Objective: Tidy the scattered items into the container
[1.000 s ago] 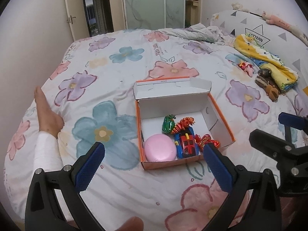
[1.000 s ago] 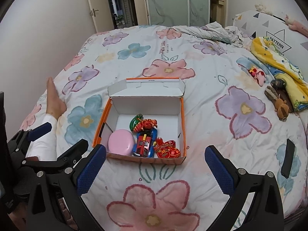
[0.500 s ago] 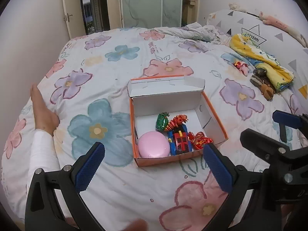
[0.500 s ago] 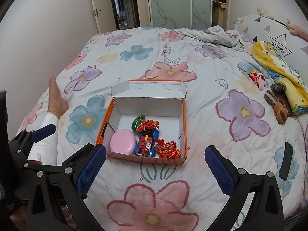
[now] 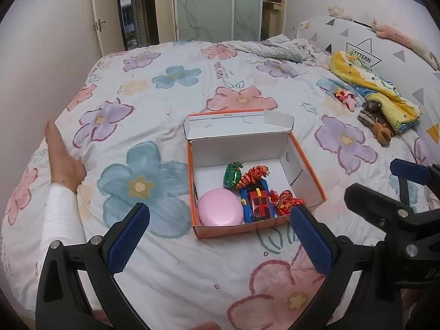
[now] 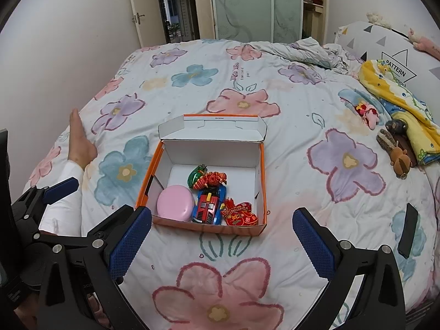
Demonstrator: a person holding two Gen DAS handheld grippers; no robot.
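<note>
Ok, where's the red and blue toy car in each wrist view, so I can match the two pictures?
Left wrist: red and blue toy car sits at the box's near wall, right of centre, between the pink round case and the red pouch.
Right wrist: car is near centre, same neighbours.
Shared landmark: the orange-edged box.
</note>
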